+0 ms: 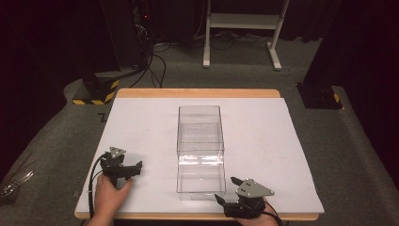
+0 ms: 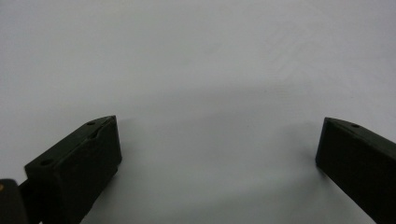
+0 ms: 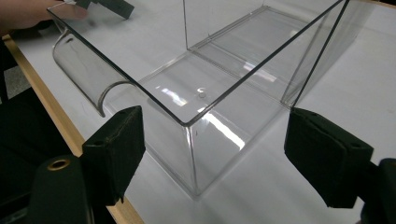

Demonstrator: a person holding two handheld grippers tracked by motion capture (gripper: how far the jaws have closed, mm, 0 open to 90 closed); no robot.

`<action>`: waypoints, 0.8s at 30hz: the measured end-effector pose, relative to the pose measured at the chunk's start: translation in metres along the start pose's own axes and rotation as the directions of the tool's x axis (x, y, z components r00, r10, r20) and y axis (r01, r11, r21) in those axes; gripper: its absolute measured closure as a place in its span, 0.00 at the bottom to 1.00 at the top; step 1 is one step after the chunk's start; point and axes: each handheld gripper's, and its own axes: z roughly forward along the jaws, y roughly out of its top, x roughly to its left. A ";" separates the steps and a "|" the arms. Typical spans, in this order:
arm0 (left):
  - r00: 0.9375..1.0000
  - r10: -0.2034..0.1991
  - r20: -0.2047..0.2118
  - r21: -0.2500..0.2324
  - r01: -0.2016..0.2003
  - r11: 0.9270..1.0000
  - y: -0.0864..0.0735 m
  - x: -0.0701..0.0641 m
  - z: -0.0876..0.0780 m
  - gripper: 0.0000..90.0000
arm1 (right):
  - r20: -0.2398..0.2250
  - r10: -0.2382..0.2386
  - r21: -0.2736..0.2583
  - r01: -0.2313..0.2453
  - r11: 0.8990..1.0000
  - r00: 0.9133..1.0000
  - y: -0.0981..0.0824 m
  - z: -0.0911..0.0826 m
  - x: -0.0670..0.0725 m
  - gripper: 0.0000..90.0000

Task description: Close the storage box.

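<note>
Resting my left hand (image 1: 109, 197) low on the white surface (image 1: 141, 122), I hold my left tongs (image 1: 133, 168) wide, nothing between them but bare sheet. My right tongs (image 1: 227, 190) sit at the near edge, also spread wide, gripping nothing. The clear, long rectangular plastic box (image 1: 200, 146) stands in the middle, open on top; its near corner (image 3: 189, 125) lies just ahead of my right tongs, between the two black pads. Open sheet lies on both sides of the box.
</note>
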 end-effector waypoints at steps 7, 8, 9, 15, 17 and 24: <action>1.000 -0.001 0.000 0.000 0.001 1.000 0.000 0.000 0.000 0.00 | 0.002 -0.001 0.003 0.001 1.000 1.000 0.000 0.003 -0.001 0.22; 1.000 0.000 0.000 0.000 0.000 1.000 0.000 0.000 0.000 0.00 | 0.007 -0.006 0.000 0.006 1.000 1.000 0.000 0.003 -0.001 0.22; 1.000 0.000 0.000 0.000 0.000 1.000 0.000 0.000 0.000 0.00 | 0.007 -0.006 0.000 0.006 1.000 1.000 0.000 0.003 -0.001 0.22; 1.000 0.000 0.000 0.000 0.000 1.000 0.000 0.000 0.000 0.00 | 0.019 0.002 -0.012 -0.002 1.000 1.000 0.003 0.003 -0.004 0.23; 1.000 0.000 0.000 0.000 0.000 1.000 0.000 0.000 0.000 0.00 | 0.021 0.006 -0.015 -0.006 1.000 1.000 0.005 0.004 -0.005 0.23; 1.000 -0.001 0.000 0.000 0.001 1.000 0.000 0.000 0.000 0.00 | 0.030 0.005 -0.021 -0.004 1.000 1.000 0.009 0.008 -0.004 0.23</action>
